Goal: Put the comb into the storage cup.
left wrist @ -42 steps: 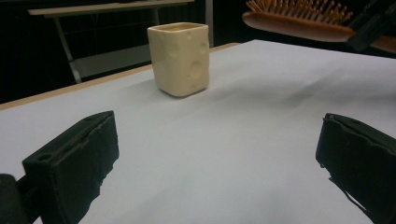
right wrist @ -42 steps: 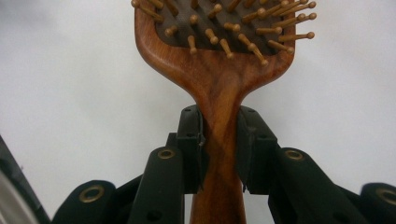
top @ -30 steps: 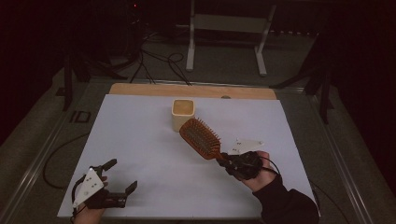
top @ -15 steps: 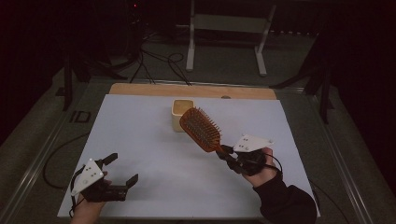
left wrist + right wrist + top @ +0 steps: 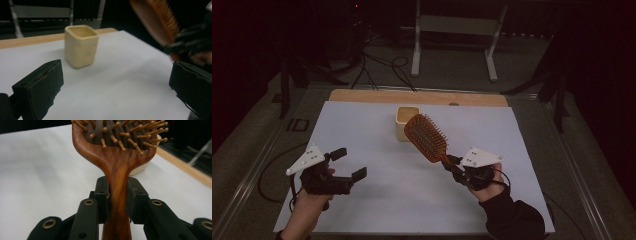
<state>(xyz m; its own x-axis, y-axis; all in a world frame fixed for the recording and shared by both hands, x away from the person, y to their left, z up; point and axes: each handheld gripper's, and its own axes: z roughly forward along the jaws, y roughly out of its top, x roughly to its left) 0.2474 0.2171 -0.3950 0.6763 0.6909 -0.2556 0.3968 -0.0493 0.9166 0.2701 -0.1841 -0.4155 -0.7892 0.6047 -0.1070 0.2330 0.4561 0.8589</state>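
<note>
A wooden hairbrush [image 5: 426,137] with a brown paddle head is held by its handle in my right gripper [image 5: 453,166], raised above the white table [image 5: 362,125] and tilted up and to the left. Up close, the handle [image 5: 117,195] is pinched between the two black pads, the bristles facing the camera. A cream square cup [image 5: 406,121] stands upright on the table behind the brush head; it also sits ahead of my left gripper [image 5: 80,46]. My left gripper [image 5: 348,163] hovers open at the front left, nothing between its jaws.
A wooden strip [image 5: 362,95] borders the table's far edge. A metal stand [image 5: 452,30] and cables [image 5: 382,65] lie on the floor beyond. The person's hands [image 5: 304,215] come in from the bottom.
The left gripper has risen and shifted a little right. The brush has tilted more upright in the right gripper, its head now nearer the cup.
</note>
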